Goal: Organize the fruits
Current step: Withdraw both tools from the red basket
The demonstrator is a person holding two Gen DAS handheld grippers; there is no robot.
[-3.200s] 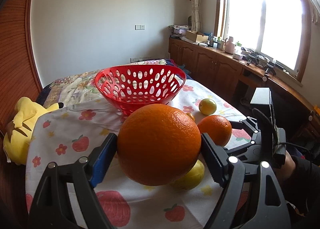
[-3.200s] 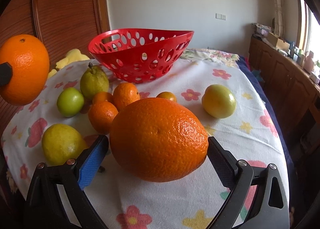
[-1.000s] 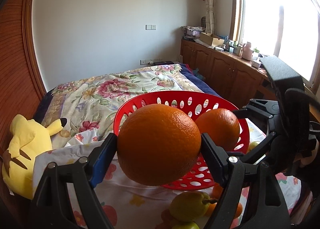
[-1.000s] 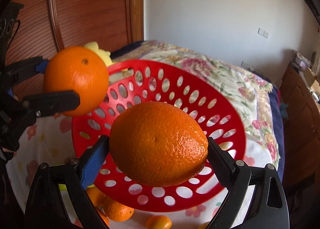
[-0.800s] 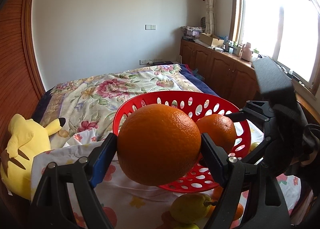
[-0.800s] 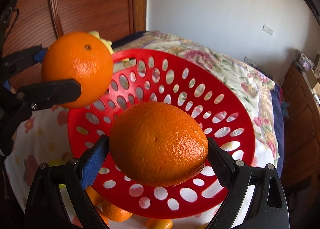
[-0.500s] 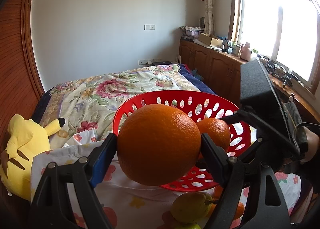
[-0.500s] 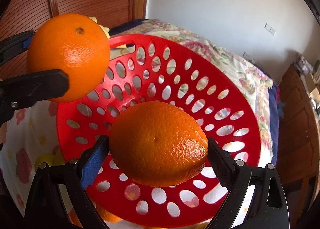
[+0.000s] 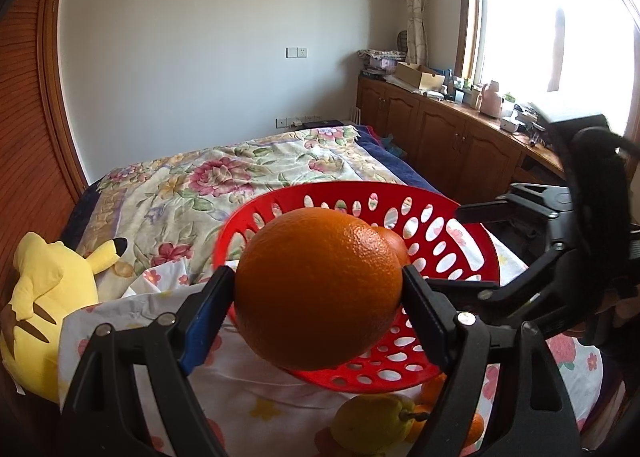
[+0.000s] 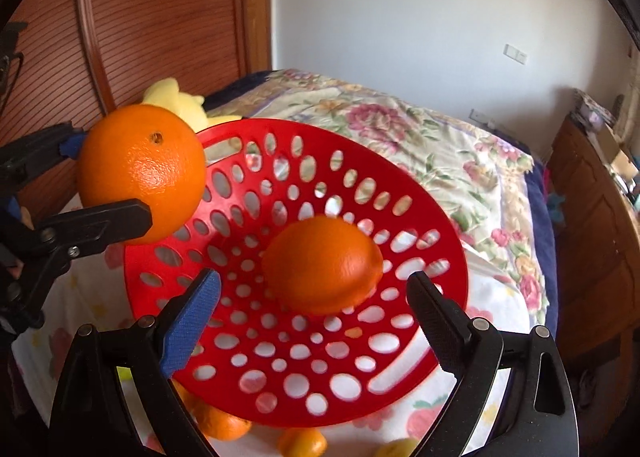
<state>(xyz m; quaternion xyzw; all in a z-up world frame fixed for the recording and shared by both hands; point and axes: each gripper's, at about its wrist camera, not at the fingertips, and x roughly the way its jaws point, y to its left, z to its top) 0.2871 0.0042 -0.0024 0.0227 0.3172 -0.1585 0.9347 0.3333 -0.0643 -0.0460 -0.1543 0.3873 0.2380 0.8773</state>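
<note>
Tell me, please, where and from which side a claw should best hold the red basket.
Probably at the rim of the red basket, coming from the far right side, one finger inside the wall and one outside. The wall is thin, and that side is away from the left claw with its orange.

Basket (image 10: 432, 257): bright red plastic, pierced all over with oval holes.
Two large oranges, deep orange, pebbled skin: one (image 9: 318, 289) at frame centre of the left view, the other (image 10: 322, 265) blurred inside the basket.
Gripper pads: blue on one finger (image 10: 192, 327) at 8 o'clock, black on its partner.
Tablecloth (image 9: 256, 397): white, red strawberries, yellow and pink flowers.
Plush toy (image 9: 44, 297) at 9 o'clock: yellow, black-tipped ear.
Pear (image 9: 372, 423) at 6 o'clock: yellow-green.
Bedspread (image 9: 224, 177): cream, pink floral.
</note>
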